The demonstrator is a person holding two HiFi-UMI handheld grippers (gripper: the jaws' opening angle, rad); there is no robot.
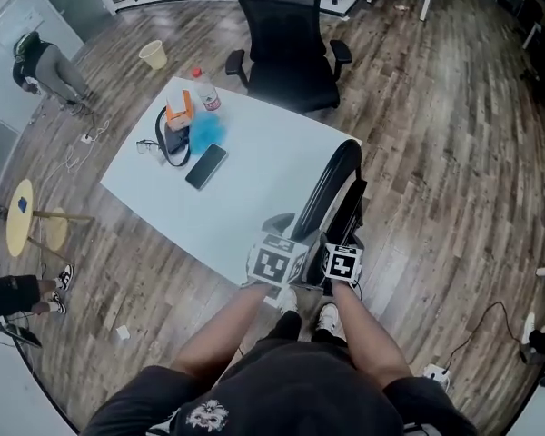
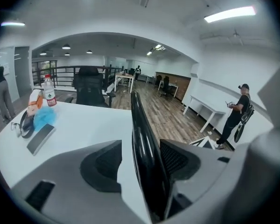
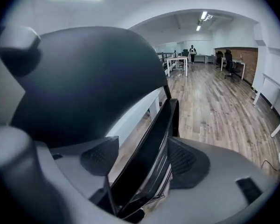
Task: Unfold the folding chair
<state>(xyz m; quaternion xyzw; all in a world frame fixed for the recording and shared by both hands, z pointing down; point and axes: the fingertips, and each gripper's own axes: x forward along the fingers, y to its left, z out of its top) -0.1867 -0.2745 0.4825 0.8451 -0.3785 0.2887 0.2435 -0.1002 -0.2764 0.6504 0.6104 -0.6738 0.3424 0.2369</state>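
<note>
A folded black folding chair [image 1: 331, 193] stands on edge against the near right side of the white table [image 1: 254, 198]. Both grippers are at its near end. My left gripper [image 1: 289, 230] is open, astride the chair's glossy black edge [image 2: 142, 125]; a gap shows on the left pad's side in the left gripper view, where the gripper [image 2: 142, 161] straddles it. My right gripper [image 1: 341, 236] is also open, with a thin black panel and metal frame [image 3: 151, 141] between its pads [image 3: 100, 155]. A big dark rounded part of the chair [image 3: 84, 78] fills the upper left of the right gripper view.
On the table's far side lie a phone [image 1: 206, 166], a blue cloth [image 1: 206, 132], an orange packet [image 1: 179, 109] and a bottle [image 1: 205, 91]. A black office chair [image 1: 286, 53] stands behind the table. A paper cup [image 1: 153, 54] sits on the wooden floor. A person [image 2: 235, 118] stands off to the right.
</note>
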